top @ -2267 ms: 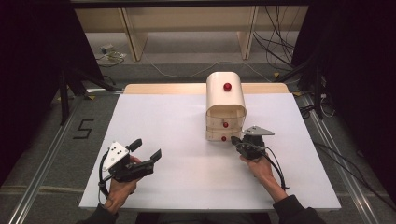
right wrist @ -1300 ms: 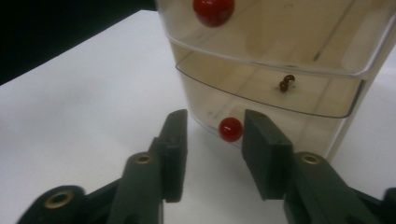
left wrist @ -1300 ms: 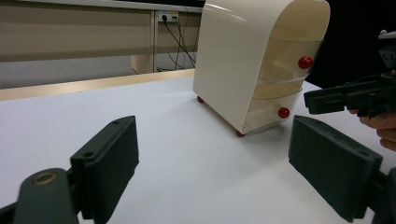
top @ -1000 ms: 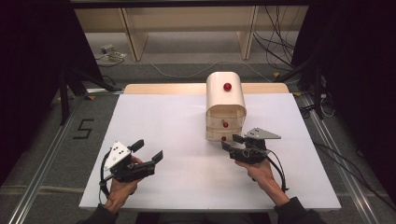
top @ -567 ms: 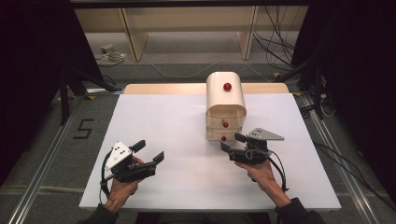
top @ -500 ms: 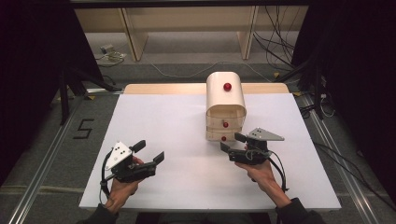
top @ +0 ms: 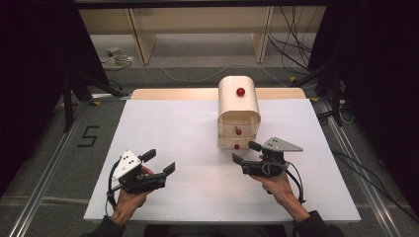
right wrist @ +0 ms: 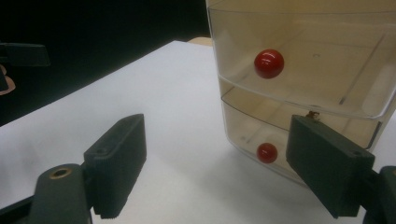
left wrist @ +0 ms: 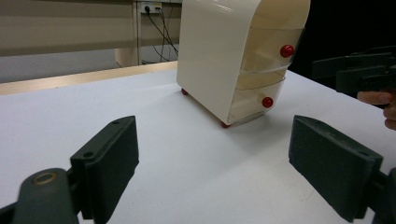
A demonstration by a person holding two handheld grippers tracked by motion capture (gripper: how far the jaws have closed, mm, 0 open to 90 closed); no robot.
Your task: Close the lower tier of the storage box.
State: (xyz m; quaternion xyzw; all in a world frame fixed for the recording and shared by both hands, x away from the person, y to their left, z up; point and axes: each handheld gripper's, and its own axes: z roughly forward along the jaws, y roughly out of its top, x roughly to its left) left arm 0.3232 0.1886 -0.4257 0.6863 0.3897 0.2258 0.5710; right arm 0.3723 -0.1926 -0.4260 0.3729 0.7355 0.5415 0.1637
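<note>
Drawers stacked in a small cream cabinet (top: 238, 106) stand toward the far middle of the white table (top: 173, 128), with a red knob on the rounded top and one red knob on each clear drawer front. Both drawers sit pushed in, flush with the cabinet's face. The right gripper (top: 245, 153) hovers just in front of the lower drawer, near it but not touching; its jaws have just been opening and now stand wide with nothing between them. In the right gripper view the lower knob (right wrist: 267, 152) sits just left of the right-hand jaw, and the upper knob (right wrist: 269, 63) is above it behind the clear front. The left gripper (top: 159, 161) is held low over the near left part of the table, well apart from the cabinet, jaws also spread wide and empty. From the left gripper view the cabinet (left wrist: 233, 56) stands ahead on the bare white surface, both drawer knobs facing right.
</note>
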